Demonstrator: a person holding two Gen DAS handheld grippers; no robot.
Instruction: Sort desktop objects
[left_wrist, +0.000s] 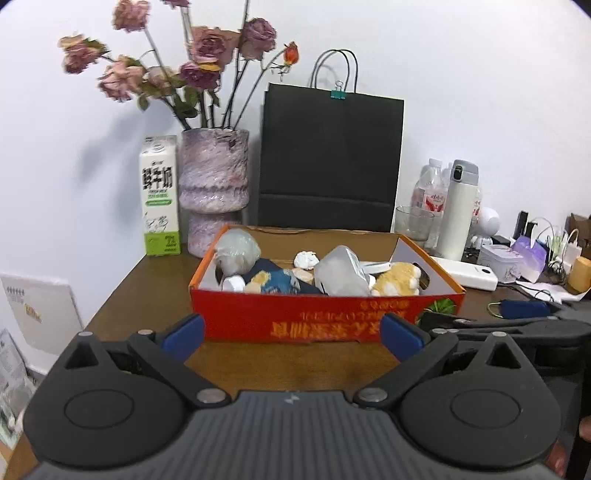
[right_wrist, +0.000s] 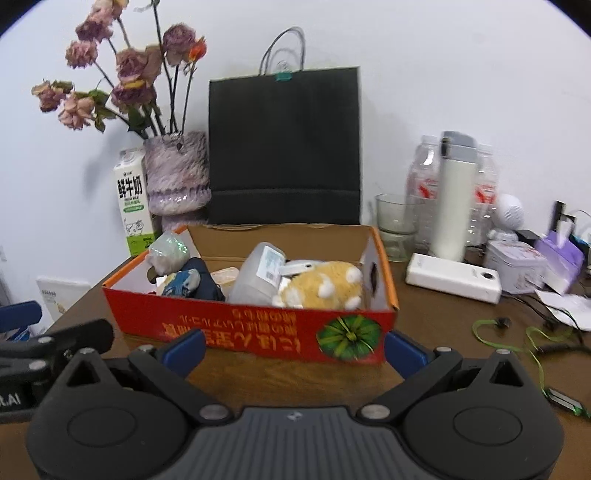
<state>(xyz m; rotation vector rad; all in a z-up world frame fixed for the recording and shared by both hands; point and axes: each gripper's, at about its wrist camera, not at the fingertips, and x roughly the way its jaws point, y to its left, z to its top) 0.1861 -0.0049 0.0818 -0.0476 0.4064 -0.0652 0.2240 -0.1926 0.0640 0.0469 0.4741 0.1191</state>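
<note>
Red box (left_wrist: 325, 317) just ahead of both grippers' jaws, spread wide, holding nothing

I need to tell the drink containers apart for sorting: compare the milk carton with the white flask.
The milk carton is a box with flat sides; the white flask is a round cylinder. The carton carries dark lettering and a green band at its base; the flask's body is plain, with a grey cap. The carton stands left of the vase; the flask stands right of the red box, among clear bottles. Both are mostly white and upright.
</note>
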